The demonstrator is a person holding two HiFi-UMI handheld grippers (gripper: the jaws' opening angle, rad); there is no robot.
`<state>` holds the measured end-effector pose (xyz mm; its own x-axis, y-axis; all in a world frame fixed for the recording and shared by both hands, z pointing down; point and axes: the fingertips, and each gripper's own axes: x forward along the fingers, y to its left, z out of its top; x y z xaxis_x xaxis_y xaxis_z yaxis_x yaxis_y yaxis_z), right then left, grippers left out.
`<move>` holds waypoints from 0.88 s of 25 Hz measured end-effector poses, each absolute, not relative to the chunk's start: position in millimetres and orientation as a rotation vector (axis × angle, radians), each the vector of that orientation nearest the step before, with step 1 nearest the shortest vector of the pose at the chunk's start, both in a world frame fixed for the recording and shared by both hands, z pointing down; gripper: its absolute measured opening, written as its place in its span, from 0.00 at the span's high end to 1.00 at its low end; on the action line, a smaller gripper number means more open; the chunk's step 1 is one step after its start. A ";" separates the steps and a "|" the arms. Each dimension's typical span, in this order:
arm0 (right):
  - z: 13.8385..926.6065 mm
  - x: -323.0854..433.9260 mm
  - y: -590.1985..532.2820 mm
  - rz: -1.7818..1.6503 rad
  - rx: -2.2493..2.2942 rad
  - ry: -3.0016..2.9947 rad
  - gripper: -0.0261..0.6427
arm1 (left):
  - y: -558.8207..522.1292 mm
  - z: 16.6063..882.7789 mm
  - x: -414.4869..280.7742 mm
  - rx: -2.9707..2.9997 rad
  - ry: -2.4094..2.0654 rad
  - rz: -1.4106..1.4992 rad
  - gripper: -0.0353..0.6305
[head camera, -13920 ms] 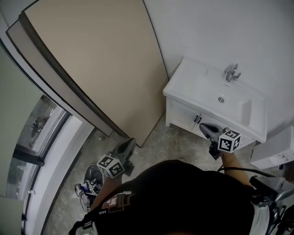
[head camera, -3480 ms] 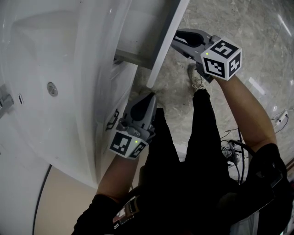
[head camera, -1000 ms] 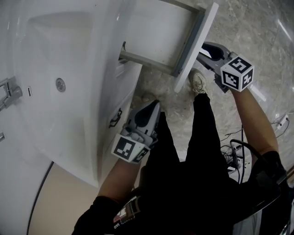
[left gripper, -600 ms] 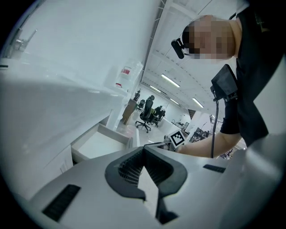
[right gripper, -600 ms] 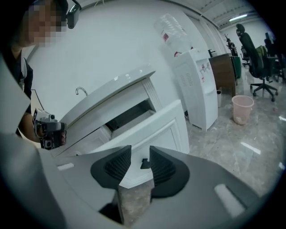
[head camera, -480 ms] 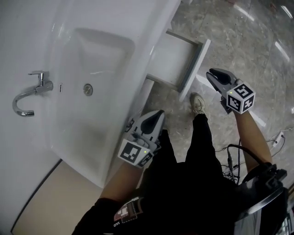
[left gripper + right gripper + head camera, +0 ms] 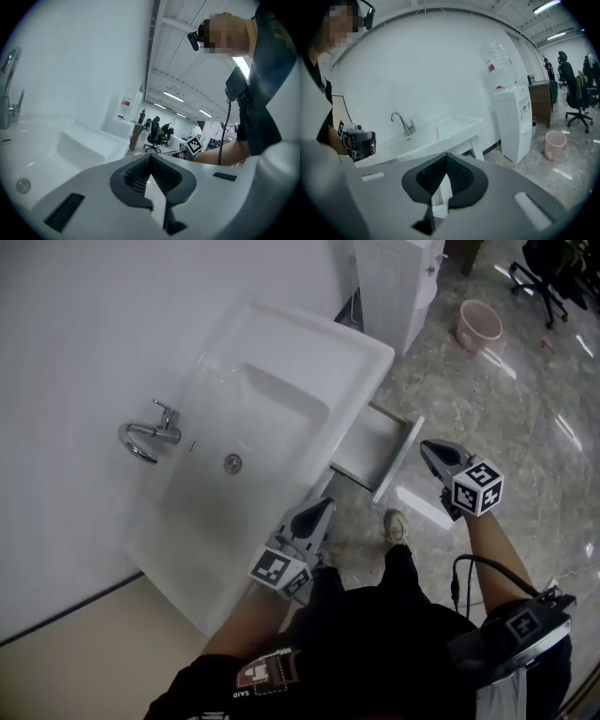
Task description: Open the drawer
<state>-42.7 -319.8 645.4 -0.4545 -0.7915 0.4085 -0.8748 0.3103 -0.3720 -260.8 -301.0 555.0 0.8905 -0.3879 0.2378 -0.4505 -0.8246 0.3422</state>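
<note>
moved: right gripper (image 7: 433, 452) and left gripper (image 7: 321, 510), up off pulled-out white drawer (image 7: 397, 461) mid-frame
tongs: both together, empty; right just closed

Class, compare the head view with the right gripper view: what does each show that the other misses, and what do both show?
Only the head view shows the person's pale shoe and the round metal drain of the white ceramic basin.

Only the right gripper view shows the clear plastic bottle on the tall white water dispenser, and the ceiling strip lights.

Both show that basin, that dispenser, the curved chrome tap and the round pink bucket.
</note>
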 end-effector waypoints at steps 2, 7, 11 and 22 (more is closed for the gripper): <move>614.9 -53.9 -326.1 0.811 1.540 -2.428 0.96 | -307.0 526.6 -273.6 2.678 -0.648 0.189 0.95; 544.4 -84.2 -345.2 0.752 1.510 -2.464 0.96 | -320.6 462.0 -311.9 2.717 -0.736 0.102 0.95; 498.1 -111.1 -362.3 0.684 1.458 -2.497 0.96 | -332.1 420.7 -350.7 2.722 -0.839 0.021 0.95; 412.4 -220.2 -396.2 0.519 1.251 -2.616 0.96 | -333.4 359.3 -500.9 2.642 -1.222 -0.129 0.95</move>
<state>-220.2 -396.2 412.4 -0.6233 -0.7129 0.3212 -0.7816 0.5810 -0.2271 -500.9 -333.4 359.3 0.6489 -0.7607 0.0156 -0.7407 -0.6269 0.2415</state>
